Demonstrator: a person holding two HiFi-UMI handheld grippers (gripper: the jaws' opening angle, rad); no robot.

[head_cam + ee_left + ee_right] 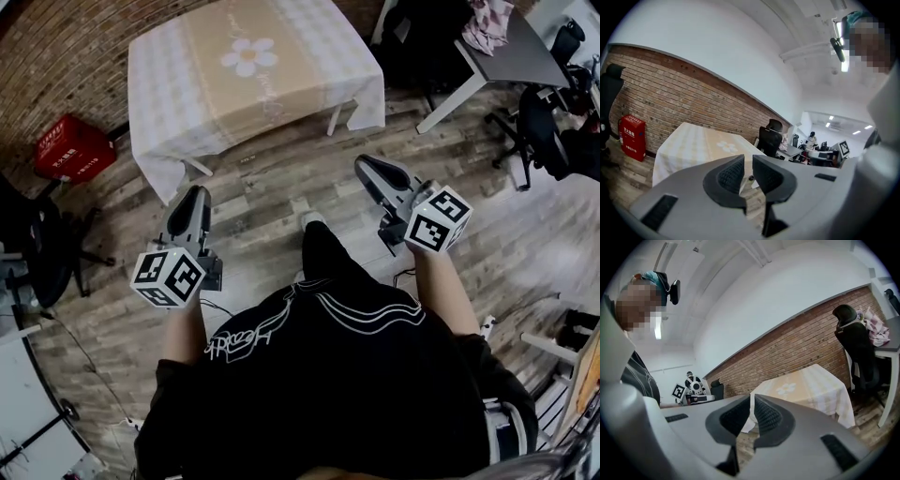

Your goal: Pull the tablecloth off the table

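Wood-plank floor (281, 187) of an office room, seen from above the standing person. Nearest the viewer, held out in front of the body over bare floor, are the two tools, each behind its marker cube.

The left tongs (192, 194) have their jaws a narrow slit apart with nothing between them. In the left gripper view only floor and the far cloth show through the slit of these tongs (747, 174). The right tongs (367, 166) have their jaws together and empty, and the right gripper view shows the same tongs (752, 417) closed on nothing.

Beyond them, well apart from either tip, stands the task's object, a beige-and-white checked tablecloth with a white daisy print (253, 70). It lies flat over the whole tabletop. Its hem hangs down on the visible sides, with white table legs (334, 120) showing beneath. Farther off, a red plastic crate (73, 148) sits beside the brick wall (56, 47), and a grey desk (520, 61) stands to the right.

Step in hand, as judged: the approach, with the cloth untouched and no grasp made. The next move calls for closing the distance to the near hem and spreading both pairs of jaws. Each pair would then clamp on a hanging corner before the cloth is drawn toward the person.
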